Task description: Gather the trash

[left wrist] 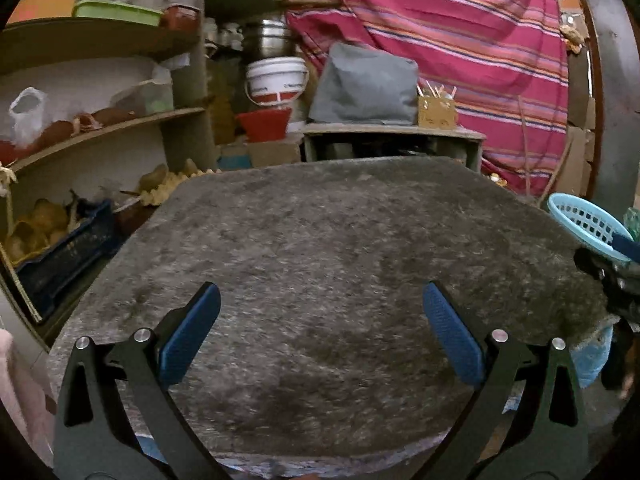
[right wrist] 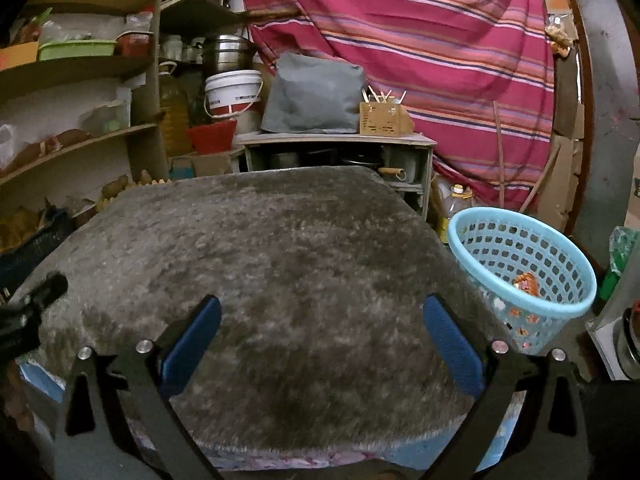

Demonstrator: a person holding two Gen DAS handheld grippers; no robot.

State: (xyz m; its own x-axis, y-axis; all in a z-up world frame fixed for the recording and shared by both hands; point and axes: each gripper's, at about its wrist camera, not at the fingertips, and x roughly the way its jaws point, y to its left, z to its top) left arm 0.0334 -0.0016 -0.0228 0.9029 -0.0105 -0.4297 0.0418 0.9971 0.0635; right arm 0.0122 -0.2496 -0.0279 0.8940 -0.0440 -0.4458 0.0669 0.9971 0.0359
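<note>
A light blue perforated basket (right wrist: 520,264) stands just past the right edge of a grey fuzzy table top (right wrist: 280,264), with an orange wrapper (right wrist: 527,283) and other scraps lying inside it. In the left wrist view only the basket's rim (left wrist: 582,222) shows at the right border. My left gripper (left wrist: 322,300) hovers open over the bare grey table top (left wrist: 320,248), nothing between its blue pads. My right gripper (right wrist: 322,312) is open too, over the same surface, left of the basket. No loose trash shows on the table.
Wooden shelves (left wrist: 100,128) crowded with bags and containers stand at the left. Behind the table sits a low cabinet (right wrist: 340,148) with a grey cushion, a white bucket (right wrist: 234,92) and a red tub. A striped red cloth (right wrist: 400,40) hangs behind.
</note>
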